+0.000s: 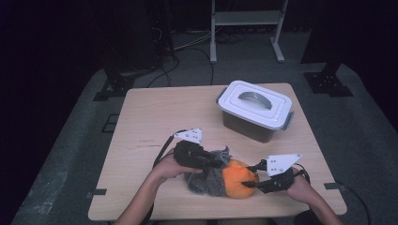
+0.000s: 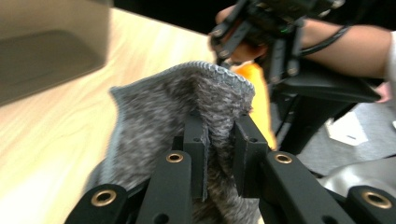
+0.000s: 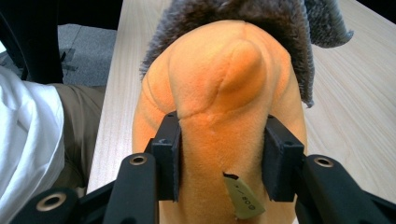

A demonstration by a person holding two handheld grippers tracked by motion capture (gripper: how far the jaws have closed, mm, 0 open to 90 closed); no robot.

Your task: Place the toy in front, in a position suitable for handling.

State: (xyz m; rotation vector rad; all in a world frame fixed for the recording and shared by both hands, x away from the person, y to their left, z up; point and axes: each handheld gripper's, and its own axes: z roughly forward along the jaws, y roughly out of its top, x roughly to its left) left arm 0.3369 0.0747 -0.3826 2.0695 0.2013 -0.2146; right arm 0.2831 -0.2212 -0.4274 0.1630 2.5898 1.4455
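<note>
Slippage is the main risk; the left gripper (image 2: 219,140) pinches only a thin fold of the grey sock (image 2: 163,112), jaws nearly together, and a harder pull could draw the knit out of the pads or stretch the cuff instead of sliding it; the right gripper (image 3: 219,156) clamps the orange plush toy (image 3: 219,84) across a soft ridge, jaws partly closed on it, and the stuffing could squash and let the toy twist free; if both hands pull against each other unevenly, the whole bundle may skid toward the near edge of the desk (image 1: 155,117) and drop off. The toy looks round and pumpkin-like, bright orange, with stitched seams and a small tag near the jaws; the sock is fuzzy, mottled grey with a ribbed rim, and wraps the toy's left end; both lie close to the desk's near edge, between the two hands, well apart from the lidded white box (image 1: 256,110) toward the far right corner.
</note>
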